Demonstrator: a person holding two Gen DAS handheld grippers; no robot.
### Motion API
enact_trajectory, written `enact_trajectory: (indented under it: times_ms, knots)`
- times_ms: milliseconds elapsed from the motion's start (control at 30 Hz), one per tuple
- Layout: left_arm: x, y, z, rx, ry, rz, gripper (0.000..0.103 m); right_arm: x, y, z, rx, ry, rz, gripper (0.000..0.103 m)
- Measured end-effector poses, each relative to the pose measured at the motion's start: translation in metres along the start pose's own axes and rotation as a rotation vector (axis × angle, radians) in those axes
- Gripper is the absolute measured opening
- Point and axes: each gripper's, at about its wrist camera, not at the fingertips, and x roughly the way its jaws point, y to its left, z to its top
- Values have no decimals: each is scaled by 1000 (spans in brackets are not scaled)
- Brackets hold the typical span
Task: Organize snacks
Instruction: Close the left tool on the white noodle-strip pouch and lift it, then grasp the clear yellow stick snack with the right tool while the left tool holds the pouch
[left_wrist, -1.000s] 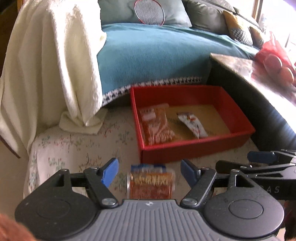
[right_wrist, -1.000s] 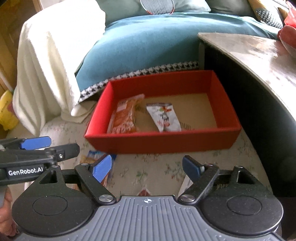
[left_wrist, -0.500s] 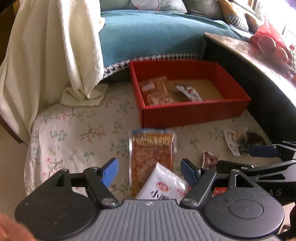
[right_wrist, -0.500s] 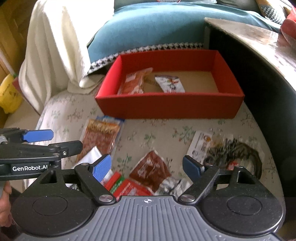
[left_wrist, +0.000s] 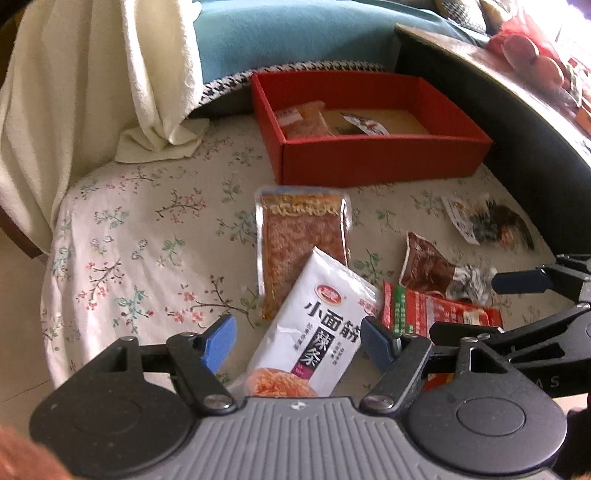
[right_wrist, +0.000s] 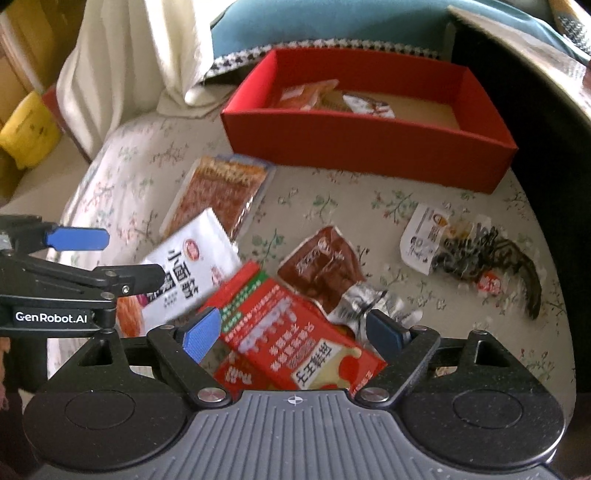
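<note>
Left gripper (left_wrist: 297, 341): jaws wide, nothing held; it hovers over the lower end of the white packet, on the near side of the red box.
Right gripper (right_wrist: 293, 334): jaws wide, nothing held; it hovers over the red-and-green packet, also on the near side of the red box.
White packet (left_wrist: 314, 328): lies on the floral cover (left_wrist: 129, 258), well short of the red box; its upper corner overlaps the orange-brown packet.
Red-and-green packet (right_wrist: 295, 332): nearest loose item to the right gripper, well short of the red box (a second red pack seems to lie under it; cannot tell for certain).
Brown foil packet (right_wrist: 325, 269): one step closer to the red box, touching the red-and-green packet.
Dark seaweed-like packet (right_wrist: 472, 254): off towards the right end of the red box, apart from the others.
Orange-brown packet (left_wrist: 303, 243): closest loose item to the red box, just in front of its near wall.
Red box (left_wrist: 380, 158): holds two packets at its left end, an orange one (left_wrist: 306, 123) and a small white-red one (left_wrist: 364, 125); the right part is bare.
Progress: two snacks boxed, at least five outside; judged early, under half done.
</note>
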Motion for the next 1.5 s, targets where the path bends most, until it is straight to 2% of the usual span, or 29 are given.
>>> enact_trajectory:
  times_ms: [167,300,433,567,600,700,800,867,1000,1100,1200,1267,1367,1500]
  knots:
    - [14,-1,-2,19,65,-65,68,-2,-4,-1,-1,5,-4,91]
    - [26,-6,-8,69,104,-29,68,0,-9,-4,-5,22,-10,92]
    - [36,-11,-9,105,124,-35,73,0,-11,-8,-12,36,-8,92]
    - [50,-16,-8,129,155,-11,73,-9,-4,-15,-36,31,11,92]
    - [51,-18,-8,138,148,-1,71,-11,0,-19,-47,31,18,92]
    - [49,-20,-8,164,119,10,58,-22,24,-36,-120,26,74,92]
    - [46,-16,-6,131,111,-3,50,-20,52,-50,-231,40,127,91]
    - [43,-10,-5,102,114,-21,47,-8,69,-57,-310,77,127,88]
    - [38,-2,-6,66,116,-34,45,19,87,-62,-387,159,108,72]
    - [33,4,-6,41,110,-52,45,28,92,-59,-384,176,110,77]
    - [27,15,-5,-6,100,-83,44,20,96,-53,-395,137,117,74]
    - [24,19,-4,-25,91,-94,44,15,97,-51,-402,119,166,74]
    - [23,21,-4,-35,92,-99,44,25,109,-54,-433,159,174,73]
    - [19,23,-5,-34,85,-113,44,33,127,-67,-514,162,128,86]
